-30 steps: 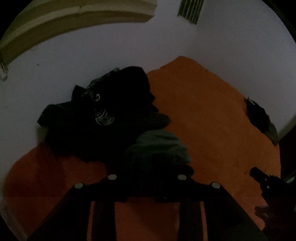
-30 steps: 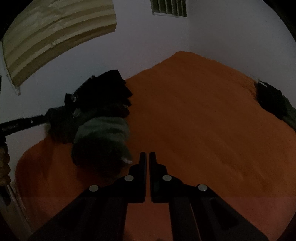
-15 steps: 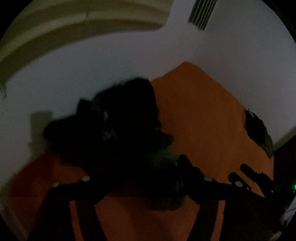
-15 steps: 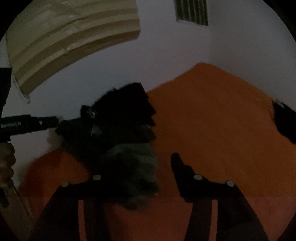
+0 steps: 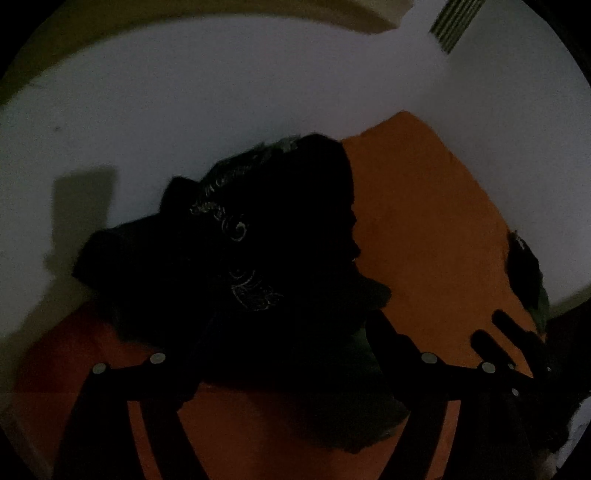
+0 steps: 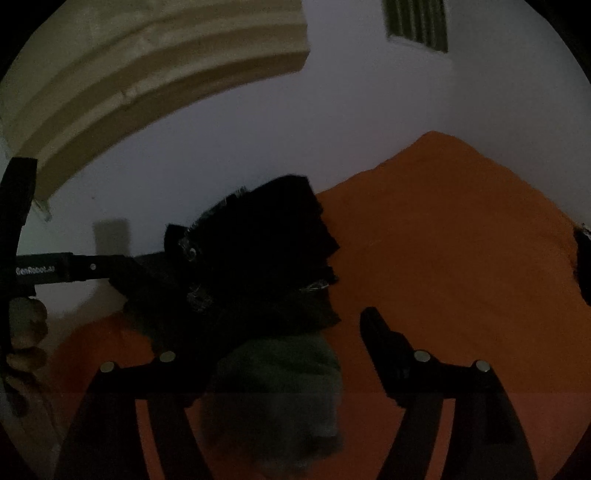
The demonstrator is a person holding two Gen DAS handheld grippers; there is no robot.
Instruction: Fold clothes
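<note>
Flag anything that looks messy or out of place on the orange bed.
The dark clothes pile sits rumpled, unfolded, against the wall. One separate dark garment lies alone at the bed's far edge.

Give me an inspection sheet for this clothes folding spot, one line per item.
Surface: orange cover, dimly lit.
Job's things: dark clothes pile; grey-green garment at its near edge; second small dark pile at the far right edge.
Clutter: nothing seen.
Grippers: left gripper open over the pile; right gripper opening, grey-green garment between its jaws, no grip visible.
Cables: nothing seen.
Surroundings: pale wall, vent.
</note>
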